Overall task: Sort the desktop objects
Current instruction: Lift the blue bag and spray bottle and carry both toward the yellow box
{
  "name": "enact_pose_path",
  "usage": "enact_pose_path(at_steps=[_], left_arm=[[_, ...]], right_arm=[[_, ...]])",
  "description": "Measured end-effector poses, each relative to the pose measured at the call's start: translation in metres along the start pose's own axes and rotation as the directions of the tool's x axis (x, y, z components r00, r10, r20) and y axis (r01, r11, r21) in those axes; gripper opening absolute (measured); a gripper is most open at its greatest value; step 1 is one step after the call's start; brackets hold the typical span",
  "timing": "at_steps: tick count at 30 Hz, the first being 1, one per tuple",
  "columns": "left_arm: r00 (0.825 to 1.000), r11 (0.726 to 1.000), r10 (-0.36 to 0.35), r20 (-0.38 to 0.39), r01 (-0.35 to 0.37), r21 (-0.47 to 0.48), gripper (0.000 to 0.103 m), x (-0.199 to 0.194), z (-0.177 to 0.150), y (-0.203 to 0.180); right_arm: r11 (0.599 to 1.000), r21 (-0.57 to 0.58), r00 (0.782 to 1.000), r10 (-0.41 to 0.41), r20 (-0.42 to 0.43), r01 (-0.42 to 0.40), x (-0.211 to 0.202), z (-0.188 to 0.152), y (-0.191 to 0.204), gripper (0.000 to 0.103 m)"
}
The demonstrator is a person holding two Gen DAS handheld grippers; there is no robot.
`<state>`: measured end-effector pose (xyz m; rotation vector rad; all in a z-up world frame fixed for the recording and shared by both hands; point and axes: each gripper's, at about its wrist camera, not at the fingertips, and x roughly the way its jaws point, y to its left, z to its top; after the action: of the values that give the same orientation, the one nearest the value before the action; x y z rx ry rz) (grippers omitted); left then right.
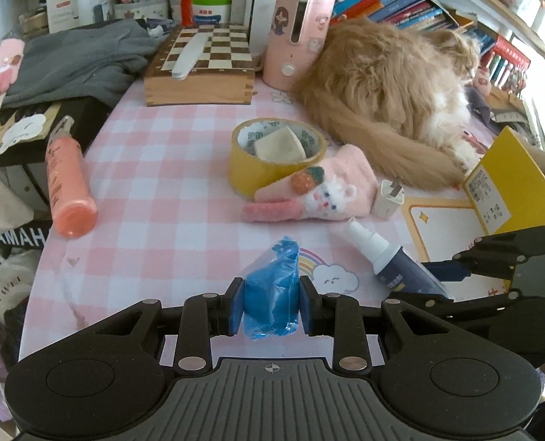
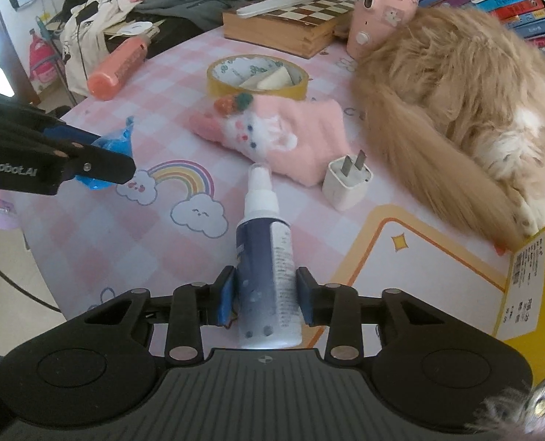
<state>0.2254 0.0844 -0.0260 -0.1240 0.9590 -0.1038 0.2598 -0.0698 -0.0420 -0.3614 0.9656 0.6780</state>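
At the far left an orange bottle point(image 1: 70, 180) lies on its side near the edge of the pink checked desk mat point(image 1: 162, 169). Nearer centre, the left gripper point(image 1: 271, 305) is clamped on a blue plastic bag point(image 1: 272, 286), its pads pressing both sides. Beyond it sit the yellow tape roll point(image 1: 272, 154) and a pink bunny sock point(image 1: 309, 187), then a white charger plug point(image 1: 388, 198). To the right, the right gripper point(image 2: 266, 296) is closed on the body of a spray bottle point(image 2: 267, 257) — nozzle pointing away. Behind lies a sleeping cat point(image 2: 456, 92), beside a yellow box point(image 2: 529, 275). Both loads probably want a straight lift before travelling, the bottle kept level — and well clear of the cat's tail.
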Motion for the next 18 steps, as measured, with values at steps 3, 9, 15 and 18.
enact_pose_path(at_steps=[3,9,15,18], left_arm=[[1.0,1.0,-0.006,-0.003,0.006,0.002,0.029,0.0,-0.003,-0.001],[0.999,1.0,-0.026,0.022,0.025,0.007,0.029,-0.008,-0.003,0.001],[0.999,0.999,-0.034,0.038,0.034,0.007,0.029,-0.014,-0.007,0.007],[0.998,0.999,-0.037,0.045,0.037,0.002,0.029,-0.017,-0.011,0.011]], right_arm=[[1.0,-0.004,1.0,-0.004,-0.002,0.004,0.001,0.0,0.001,0.031],[1.0,0.02,1.0,-0.007,0.006,0.007,-0.004,0.003,0.006,0.03],[0.997,0.072,1.0,-0.009,0.022,0.007,-0.013,0.006,0.007,0.03],[0.995,0.098,0.999,-0.018,0.029,0.015,-0.016,0.007,0.009,0.03]])
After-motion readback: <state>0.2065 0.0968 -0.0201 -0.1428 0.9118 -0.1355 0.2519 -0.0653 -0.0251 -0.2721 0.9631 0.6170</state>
